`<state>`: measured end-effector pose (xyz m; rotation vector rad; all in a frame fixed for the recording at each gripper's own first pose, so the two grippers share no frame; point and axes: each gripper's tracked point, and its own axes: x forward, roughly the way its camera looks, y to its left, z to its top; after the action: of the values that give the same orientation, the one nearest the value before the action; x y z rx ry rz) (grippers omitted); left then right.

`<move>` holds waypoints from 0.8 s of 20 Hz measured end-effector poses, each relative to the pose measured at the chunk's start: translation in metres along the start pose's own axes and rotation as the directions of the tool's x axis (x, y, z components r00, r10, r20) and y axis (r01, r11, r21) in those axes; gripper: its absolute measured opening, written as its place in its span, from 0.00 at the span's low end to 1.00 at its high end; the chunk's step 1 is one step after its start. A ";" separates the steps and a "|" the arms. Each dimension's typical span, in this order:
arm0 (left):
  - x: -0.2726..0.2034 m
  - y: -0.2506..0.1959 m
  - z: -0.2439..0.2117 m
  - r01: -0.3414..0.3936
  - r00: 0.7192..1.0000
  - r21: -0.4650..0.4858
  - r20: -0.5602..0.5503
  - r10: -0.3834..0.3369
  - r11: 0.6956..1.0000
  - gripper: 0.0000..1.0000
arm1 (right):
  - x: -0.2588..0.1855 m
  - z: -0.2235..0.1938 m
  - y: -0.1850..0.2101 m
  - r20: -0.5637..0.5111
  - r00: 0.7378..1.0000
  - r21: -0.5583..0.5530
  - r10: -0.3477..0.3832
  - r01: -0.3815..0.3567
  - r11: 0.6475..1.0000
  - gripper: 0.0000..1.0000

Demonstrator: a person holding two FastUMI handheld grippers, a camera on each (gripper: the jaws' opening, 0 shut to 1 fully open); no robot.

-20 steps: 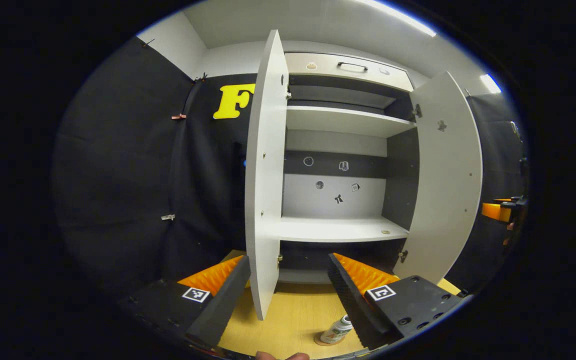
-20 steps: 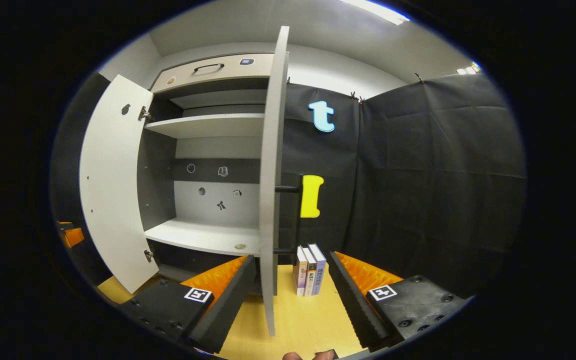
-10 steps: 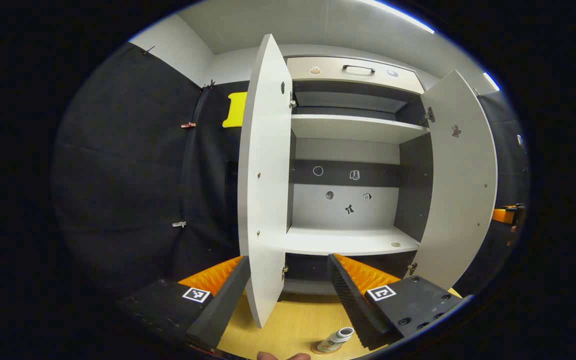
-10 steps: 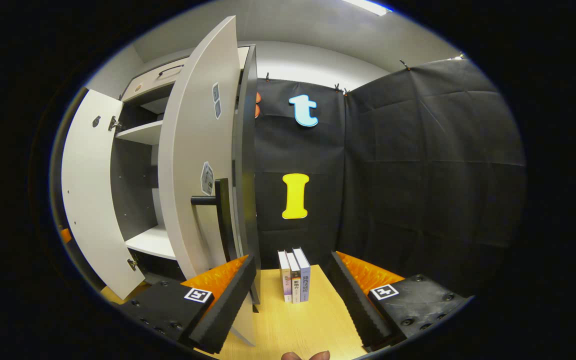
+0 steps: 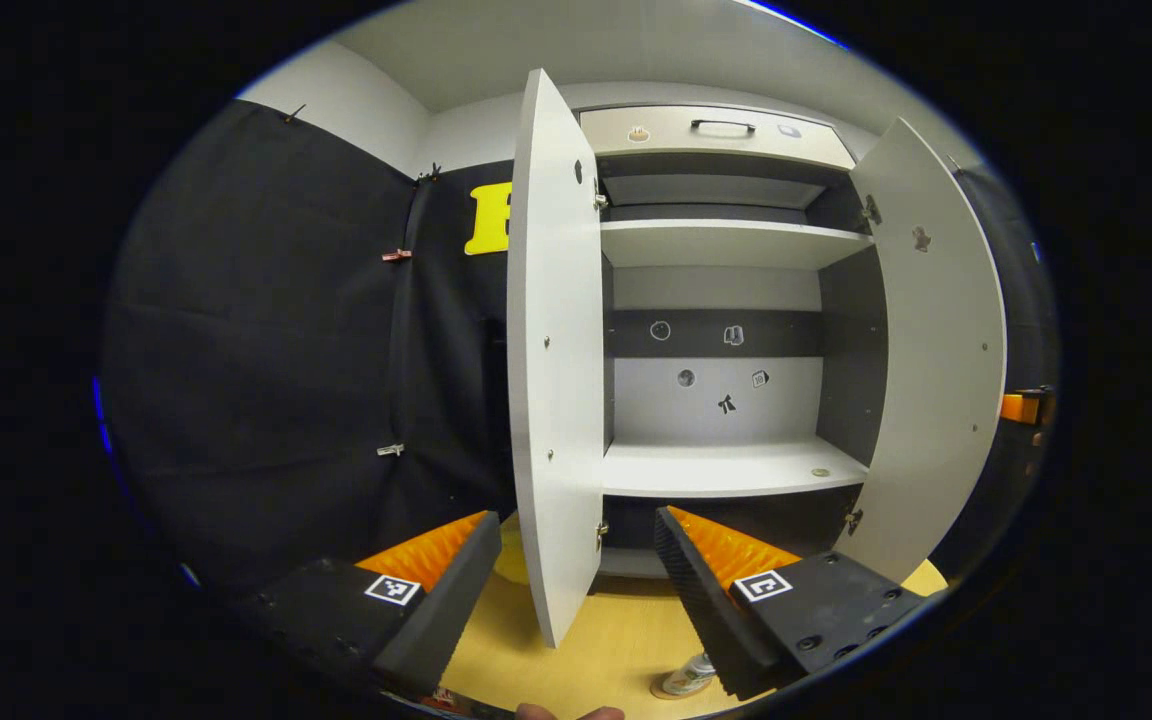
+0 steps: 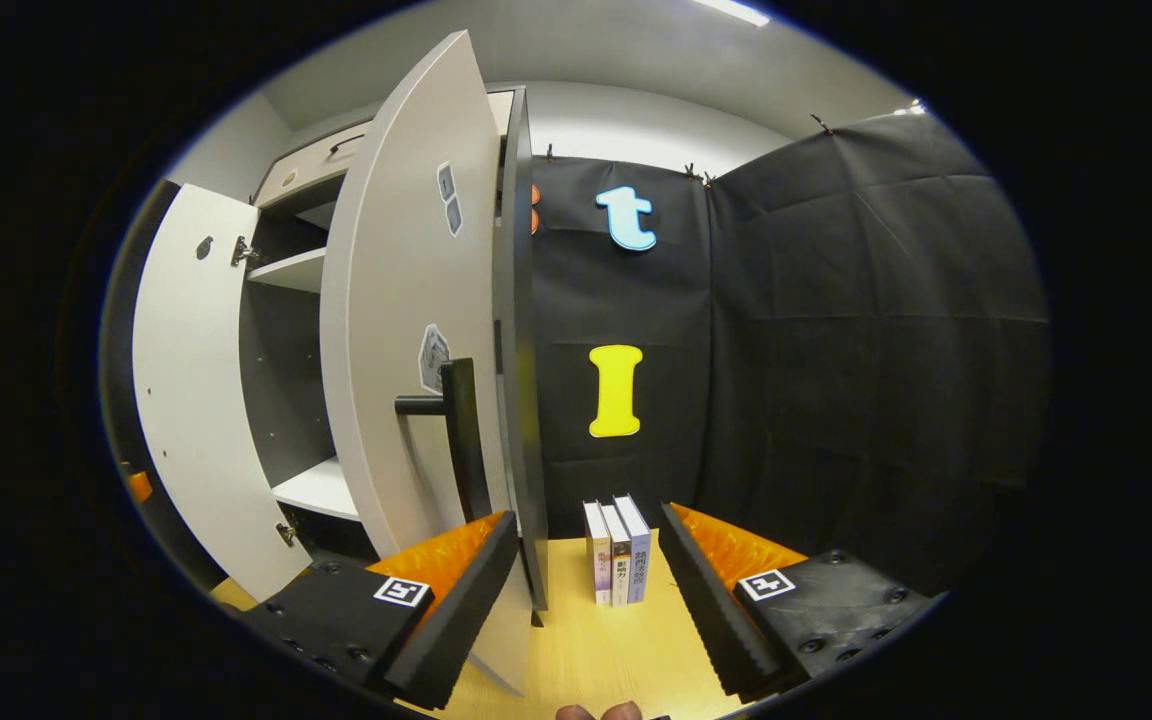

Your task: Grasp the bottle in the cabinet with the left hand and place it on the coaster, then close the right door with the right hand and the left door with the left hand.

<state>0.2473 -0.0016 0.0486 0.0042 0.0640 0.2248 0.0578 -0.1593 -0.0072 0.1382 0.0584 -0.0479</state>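
In the left gripper view, the white cabinet's left door (image 5: 556, 380) stands open, nearly edge-on, above the gap of my open left gripper (image 5: 576, 590). The small white bottle (image 5: 691, 675) sits on the round coaster (image 5: 664, 690) on the wooden table, partly hidden behind my finger. The right door (image 5: 936, 350) stands at an angle. In the right gripper view, the right door (image 6: 406, 350) is partly swung in, its black handle (image 6: 456, 430) just above my open right gripper (image 6: 586, 590). My left finger (image 6: 456, 600) lies at the door's outer face; contact is unclear.
The cabinet's lower shelf (image 5: 726, 465) carries a small round disc (image 5: 820, 472). Three books (image 6: 616, 550) stand upright on the wooden table (image 6: 586, 650) beside the cabinet's right side. Black cloth walls close in both sides. The far left door (image 6: 201, 400) stands open.
The right door has swung from edge-on to partly shut, its outer face and handle now showing in the right gripper view. The left gripper has shifted slightly; the bottle stays on the coaster.
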 end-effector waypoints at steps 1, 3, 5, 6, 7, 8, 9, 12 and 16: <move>-0.002 0.001 -0.001 0.001 1.000 0.001 0.002 -0.001 1.000 0.98 | -0.001 0.000 0.006 0.000 1.000 0.002 0.010 -0.010 1.000 0.96; -0.005 0.002 -0.001 0.003 1.000 0.007 0.002 -0.003 1.000 0.98 | -0.002 -0.002 0.017 -0.001 0.999 0.001 0.036 -0.036 0.999 0.96; -0.007 0.004 -0.001 0.000 1.000 0.017 0.000 0.000 1.000 0.98 | -0.002 -0.003 0.031 -0.005 0.998 0.002 0.067 -0.067 0.998 0.96; -0.008 0.004 -0.001 0.000 1.000 0.018 0.001 0.000 1.000 0.98 | -0.003 -0.004 0.038 -0.006 0.997 0.001 0.082 -0.082 0.997 0.96; -0.009 0.004 0.000 0.002 1.000 0.015 0.005 -0.002 1.000 0.98 | -0.003 -0.004 0.044 -0.008 0.995 -0.001 0.096 -0.096 0.995 1.00; -0.009 0.004 0.002 0.007 1.000 0.009 0.012 -0.007 1.000 0.98 | -0.002 -0.004 0.051 -0.007 0.994 -0.007 0.108 -0.108 0.994 0.96; -0.010 0.004 0.003 0.011 1.000 0.004 0.016 -0.011 1.000 0.98 | -0.002 -0.004 0.055 -0.004 0.993 -0.014 0.120 -0.120 0.993 0.96; -0.011 0.008 0.004 0.009 1.000 0.009 0.025 -0.009 1.000 0.98 | 0.000 -0.006 0.069 -0.003 0.989 -0.019 0.148 -0.148 0.989 0.96; -0.011 0.012 0.001 0.000 1.000 0.013 0.018 0.000 1.000 0.98 | 0.004 -0.008 0.089 -0.013 0.983 -0.005 0.184 -0.184 0.983 0.96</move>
<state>0.2344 0.0077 0.0507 0.0195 0.0480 0.2242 0.0659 -0.0706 -0.0030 0.1367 0.0583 0.1382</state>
